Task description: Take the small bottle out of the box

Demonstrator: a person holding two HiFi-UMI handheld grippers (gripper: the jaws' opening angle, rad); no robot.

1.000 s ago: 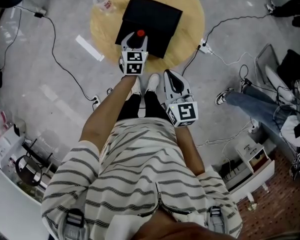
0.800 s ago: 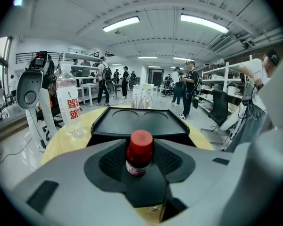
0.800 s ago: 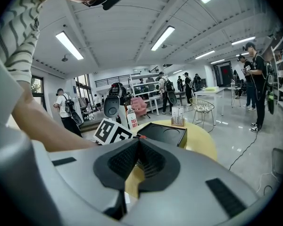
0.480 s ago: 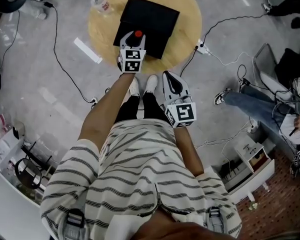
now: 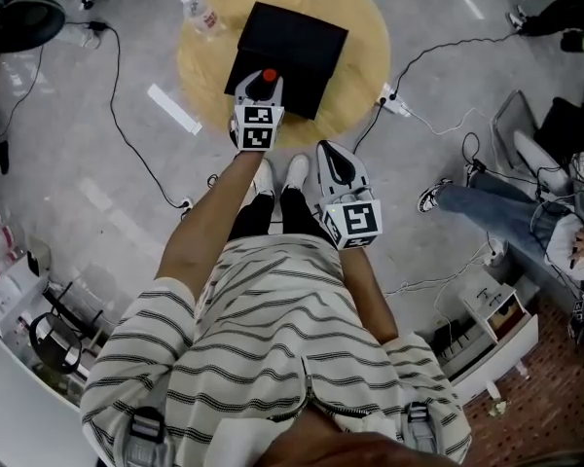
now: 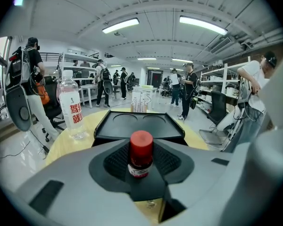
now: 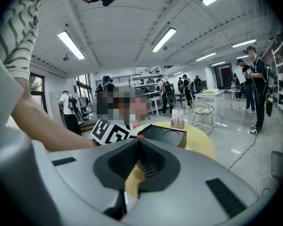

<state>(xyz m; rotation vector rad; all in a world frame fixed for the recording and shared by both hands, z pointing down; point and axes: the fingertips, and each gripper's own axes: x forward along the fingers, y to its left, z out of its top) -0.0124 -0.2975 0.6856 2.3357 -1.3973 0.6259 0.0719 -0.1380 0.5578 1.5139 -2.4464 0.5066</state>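
The left gripper [image 5: 261,84] is closing its jaws around the small bottle [image 6: 140,154], whose red cap stands upright between the ribbed pads; they seem not to press it yet. The bottle sits at the near edge of the black box [image 5: 294,47] on the round tabletop [image 5: 362,61]. The right gripper [image 7: 137,142], jaws pressed together and empty, hangs back by the person's legs

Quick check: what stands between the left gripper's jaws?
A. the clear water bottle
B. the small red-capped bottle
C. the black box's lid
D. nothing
B: in the left gripper view the small bottle, red cap up, stands between the closing jaws of the left gripper, with the black box behind it.
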